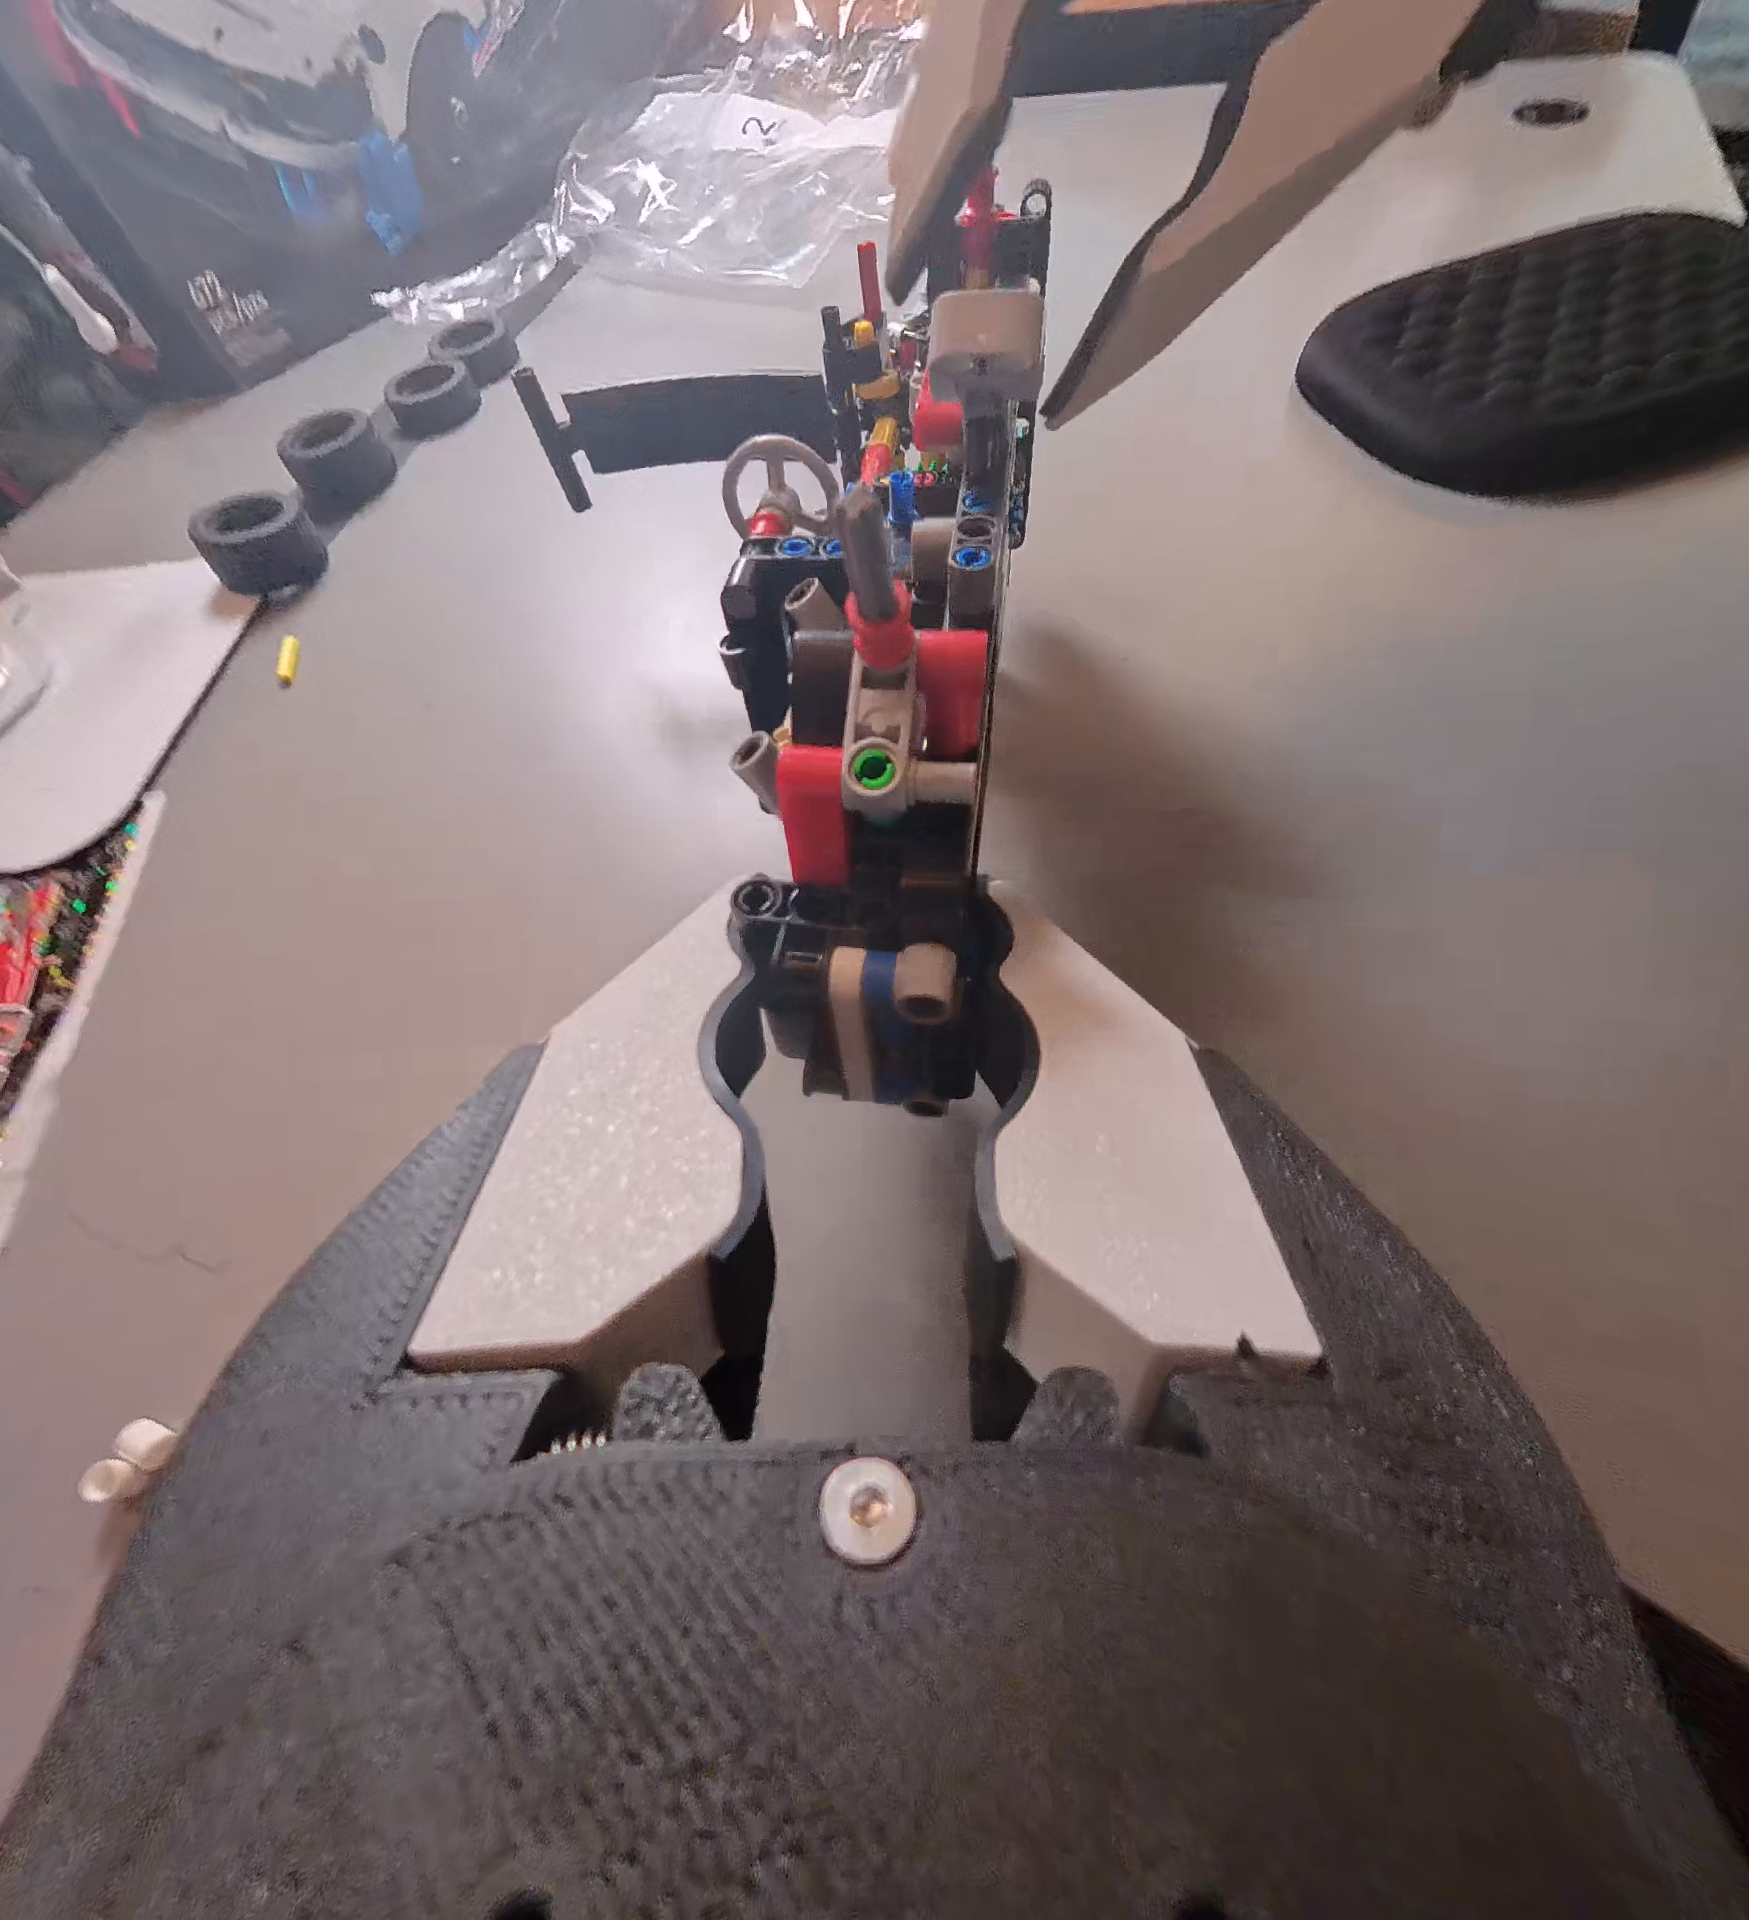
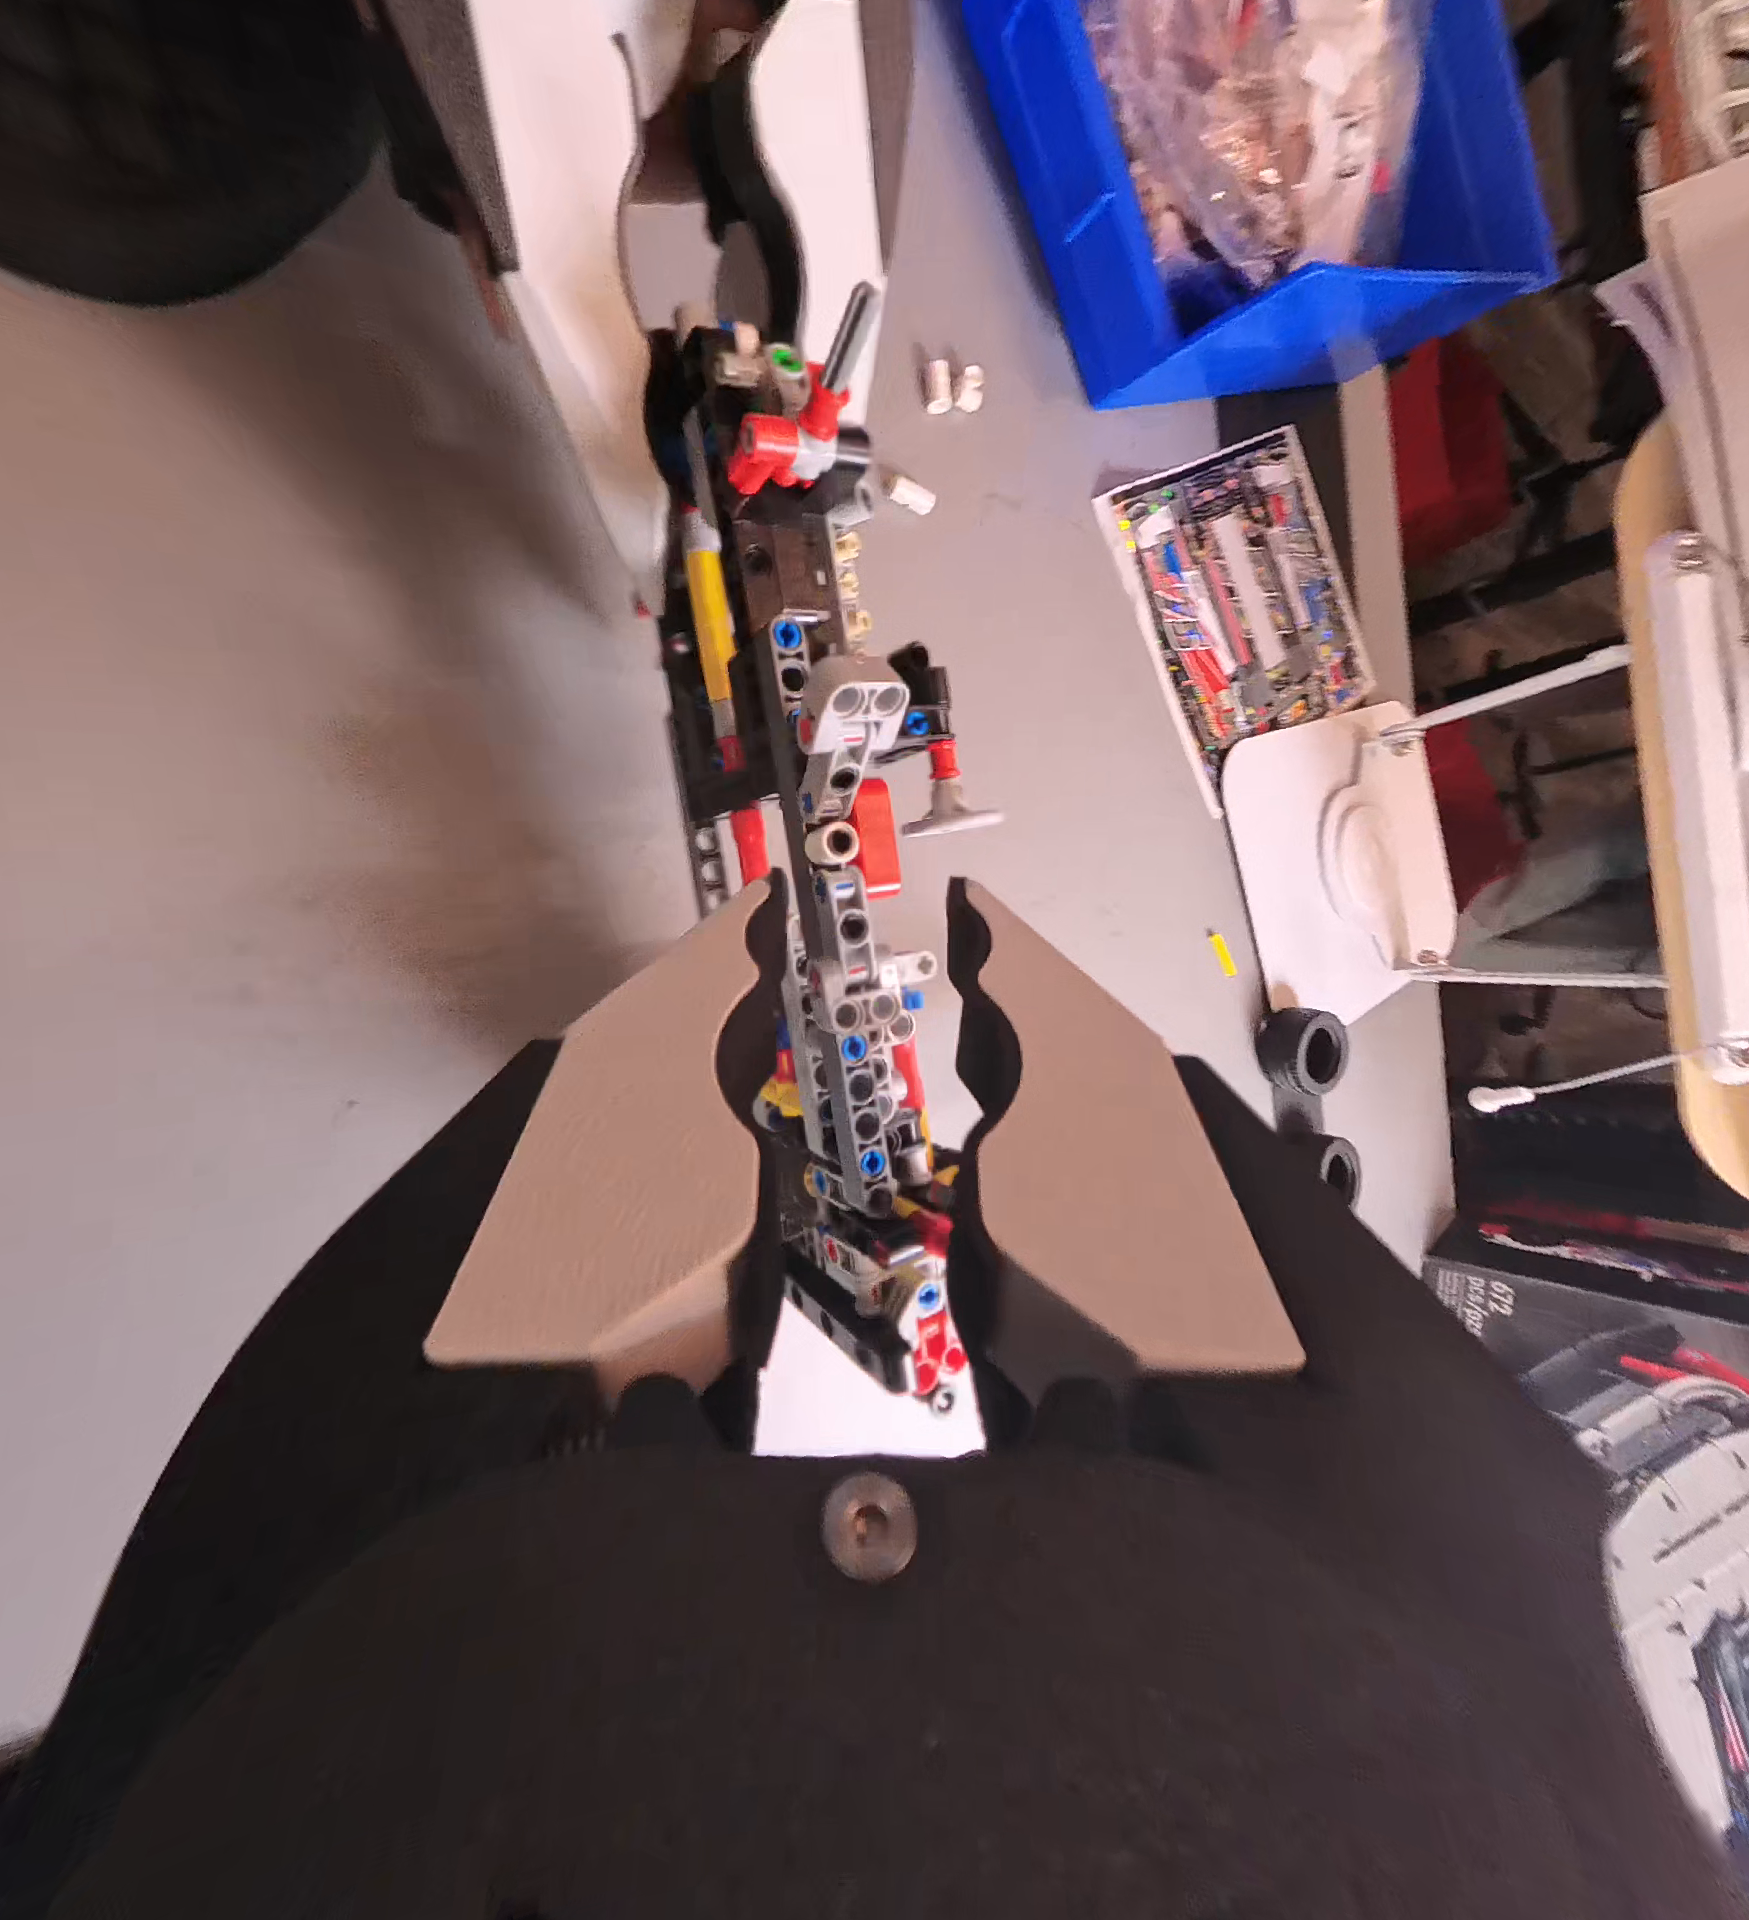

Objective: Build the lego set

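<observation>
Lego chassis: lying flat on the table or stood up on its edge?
On edge. The lego chassis stands narrow and tall, its near end between the left gripper fingers, its steering wheel pointing sideways.

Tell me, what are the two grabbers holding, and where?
The left gripper pinches the lego car frame by its near end. The right gripper straddles the far end, fingers apart, not clamping it.
</observation>
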